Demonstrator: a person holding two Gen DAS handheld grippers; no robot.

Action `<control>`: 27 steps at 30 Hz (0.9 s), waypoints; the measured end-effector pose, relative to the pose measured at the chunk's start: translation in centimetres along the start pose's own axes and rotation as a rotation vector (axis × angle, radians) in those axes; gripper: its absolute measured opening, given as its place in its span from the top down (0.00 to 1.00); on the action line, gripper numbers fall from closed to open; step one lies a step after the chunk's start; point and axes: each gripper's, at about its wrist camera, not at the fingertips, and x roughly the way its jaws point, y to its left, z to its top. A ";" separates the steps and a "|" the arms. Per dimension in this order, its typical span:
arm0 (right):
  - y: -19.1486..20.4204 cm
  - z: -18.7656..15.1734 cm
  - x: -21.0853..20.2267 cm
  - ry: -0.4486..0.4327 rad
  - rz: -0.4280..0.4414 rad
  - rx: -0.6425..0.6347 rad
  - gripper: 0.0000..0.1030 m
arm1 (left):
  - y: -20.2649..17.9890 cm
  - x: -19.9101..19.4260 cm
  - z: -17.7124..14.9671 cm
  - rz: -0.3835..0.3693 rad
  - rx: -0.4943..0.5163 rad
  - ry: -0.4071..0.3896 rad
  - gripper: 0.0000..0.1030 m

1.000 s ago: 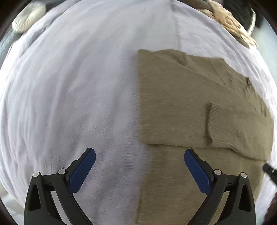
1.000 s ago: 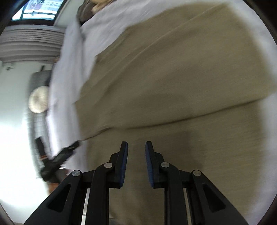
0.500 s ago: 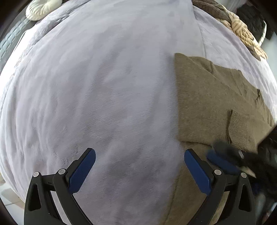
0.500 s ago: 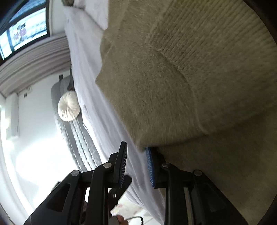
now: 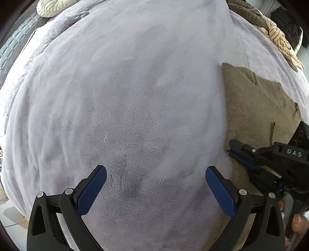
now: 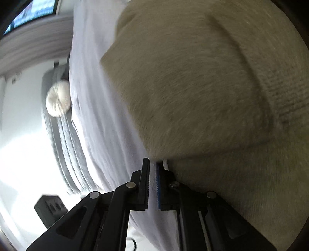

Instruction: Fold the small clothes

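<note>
An olive-brown knitted sweater (image 5: 256, 108) lies partly folded on a lilac plush bedspread (image 5: 135, 108), at the right of the left wrist view. It fills most of the right wrist view (image 6: 202, 86), its ribbed cuff (image 6: 283, 96) at the right. My left gripper (image 5: 155, 190) is open and empty over bare bedspread, left of the sweater. My right gripper (image 6: 152, 179) is nearly shut at the sweater's folded left edge; whether cloth lies between the pads is unclear. It also shows in the left wrist view (image 5: 239, 154).
A round white cushion (image 5: 56, 6) lies at the bed's far left corner, also in the right wrist view (image 6: 58, 100). A pile of brown and beige clothes (image 5: 270, 29) sits at the far right. A grey quilted headboard (image 5: 13, 46) borders the left.
My left gripper has drifted left, off the sweater and over bare bedspread. My right gripper has swung down to the sweater's folded left edge and narrowed its jaws.
</note>
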 end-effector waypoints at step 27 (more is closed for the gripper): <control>-6.2 0.1 -21.5 -0.229 -0.504 -0.182 0.89 | -16.0 1.9 0.1 -0.024 0.200 0.042 0.00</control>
